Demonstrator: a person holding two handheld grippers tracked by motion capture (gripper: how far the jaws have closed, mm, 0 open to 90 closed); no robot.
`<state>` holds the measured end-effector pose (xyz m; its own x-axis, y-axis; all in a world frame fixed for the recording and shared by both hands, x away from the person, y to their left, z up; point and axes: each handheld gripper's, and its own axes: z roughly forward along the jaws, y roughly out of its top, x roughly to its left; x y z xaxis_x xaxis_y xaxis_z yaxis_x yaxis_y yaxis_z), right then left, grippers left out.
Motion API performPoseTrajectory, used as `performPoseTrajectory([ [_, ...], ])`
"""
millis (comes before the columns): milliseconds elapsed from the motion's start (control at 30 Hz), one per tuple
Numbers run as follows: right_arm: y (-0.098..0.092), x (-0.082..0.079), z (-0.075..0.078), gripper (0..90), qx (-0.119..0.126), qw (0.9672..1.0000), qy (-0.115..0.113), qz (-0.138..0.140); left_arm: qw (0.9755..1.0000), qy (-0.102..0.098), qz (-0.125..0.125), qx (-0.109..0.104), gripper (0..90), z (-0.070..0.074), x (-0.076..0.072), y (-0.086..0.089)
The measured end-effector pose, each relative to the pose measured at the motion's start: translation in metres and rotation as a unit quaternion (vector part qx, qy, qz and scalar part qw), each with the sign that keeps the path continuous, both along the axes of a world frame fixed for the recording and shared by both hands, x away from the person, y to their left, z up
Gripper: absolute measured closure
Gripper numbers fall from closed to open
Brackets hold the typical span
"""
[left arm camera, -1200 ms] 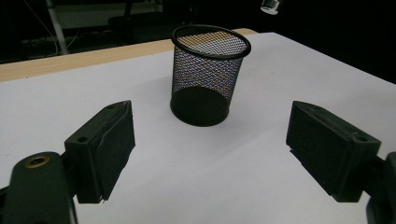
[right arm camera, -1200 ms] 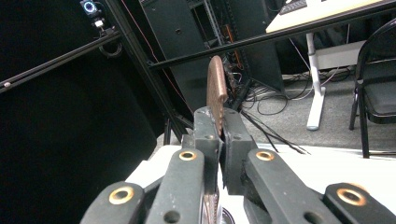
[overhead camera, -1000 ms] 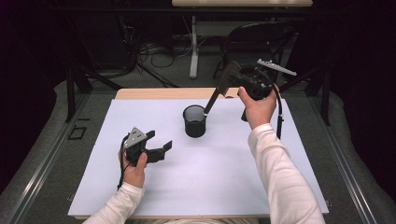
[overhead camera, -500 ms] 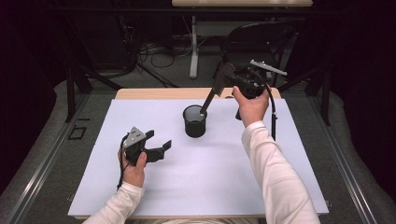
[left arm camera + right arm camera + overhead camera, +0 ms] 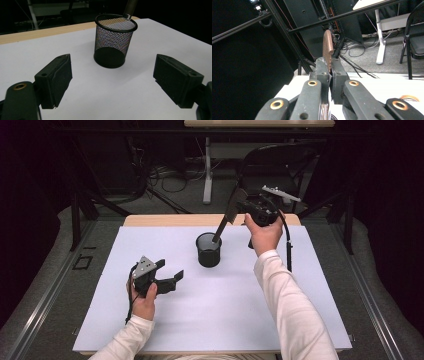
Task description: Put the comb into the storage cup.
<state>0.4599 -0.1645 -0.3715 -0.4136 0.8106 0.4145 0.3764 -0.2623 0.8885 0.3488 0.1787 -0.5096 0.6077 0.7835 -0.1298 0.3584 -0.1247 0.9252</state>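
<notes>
A black mesh cup [image 5: 208, 252] stands upright in the middle of the white sheet [image 5: 250, 305]. My right gripper [image 5: 240, 210] hovers above and behind the cup, shut on a long flat brown tool [image 5: 227, 217] that slants down with its dark lower end inside the cup's rim. In the right gripper view the jaws [image 5: 330, 75] pinch the tool [image 5: 327, 48] edge-on. My left gripper [image 5: 170, 270] rests low at the sheet's left, open and holding nothing. In the left gripper view its jaws [image 5: 112, 82] stand wide apart facing the cup [image 5: 115, 42], with the tool's shaft [image 5: 130, 7] showing at the rim.
The sheet covers a wooden table whose far edge [image 5: 165, 220] shows behind the cup. A black chair [image 5: 280, 155], a white table leg [image 5: 207, 175] and floor cables [image 5: 170, 172] lie beyond. Dark frame posts [image 5: 75, 205] stand at the sides.
My right hand has moved left and slightly down, bringing the tool's lower end from beside the cup into its mouth. The left gripper has stayed still.
</notes>
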Motion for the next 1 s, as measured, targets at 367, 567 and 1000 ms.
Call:
performPoseTrajectory([
  [367, 0.012, 0.004, -0.022, 87.7, -0.005, 0.9999, 0.014, -0.002, 1.0000, -0.004, -0.003, 0.000, 15.8, 0.001, -0.001, 0.001],
  [567, 0.018, 0.008, -0.037, 87.8, -0.006, 0.9996, 0.026, 0.001, 1.0000, -0.005, -0.004, 0.002, 15.8, 0.000, -0.001, 0.001],
  [1000, 0.027, 0.010, -0.058, 87.8, -0.007, 0.9991, 0.042, 0.001, 1.0000, -0.007, -0.006, 0.003, 15.8, 0.000, -0.001, 0.000],
])
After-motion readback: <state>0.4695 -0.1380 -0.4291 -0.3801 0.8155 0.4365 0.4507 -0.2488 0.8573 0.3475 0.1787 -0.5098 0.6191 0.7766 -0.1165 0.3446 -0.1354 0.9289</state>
